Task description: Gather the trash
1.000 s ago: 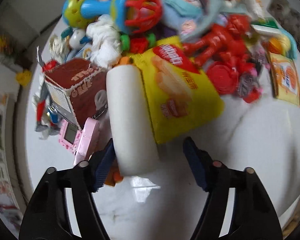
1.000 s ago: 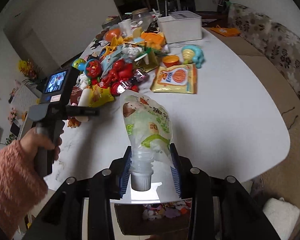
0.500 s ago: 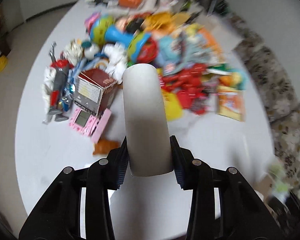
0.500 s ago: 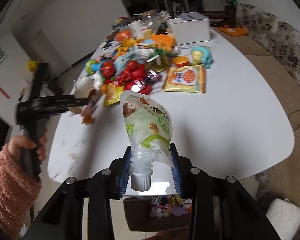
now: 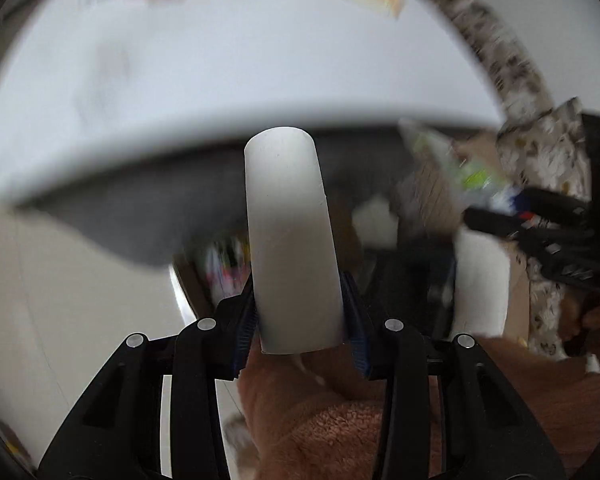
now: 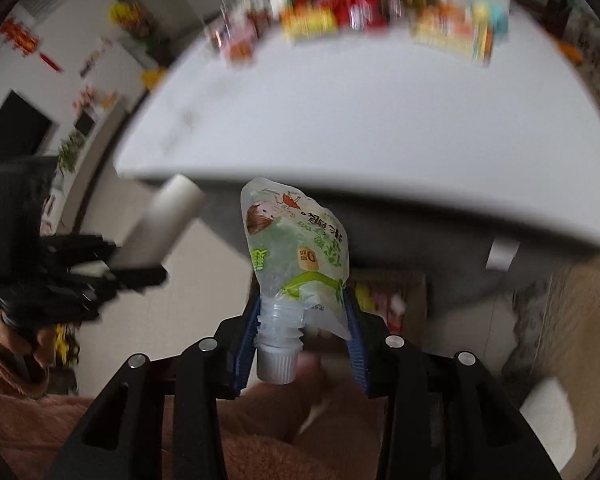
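Note:
My left gripper (image 5: 300,320) is shut on a white cardboard tube (image 5: 290,236), held off the table, below its front edge. The tube also shows in the right wrist view (image 6: 162,228), at the left with the left gripper (image 6: 80,276). My right gripper (image 6: 302,320) is shut on an empty green-and-clear spout pouch (image 6: 294,248), its white cap toward the camera. The pouch and right gripper show blurred at the right of the left wrist view (image 5: 460,164). A cardboard box (image 6: 392,300) with colourful trash stands on the floor under the table, behind both grippers.
The white table (image 6: 360,128) spans the top of both views, with a blurred pile of toys and wrappers (image 6: 340,16) at its far side. A patterned sofa (image 5: 512,76) is at the right. Pink-sleeved arms (image 5: 320,432) fill the bottom.
Both grippers have dropped from above the table to below its front edge, each still holding its item. The left gripper closed on the tube a second ago and lifted it from the pile.

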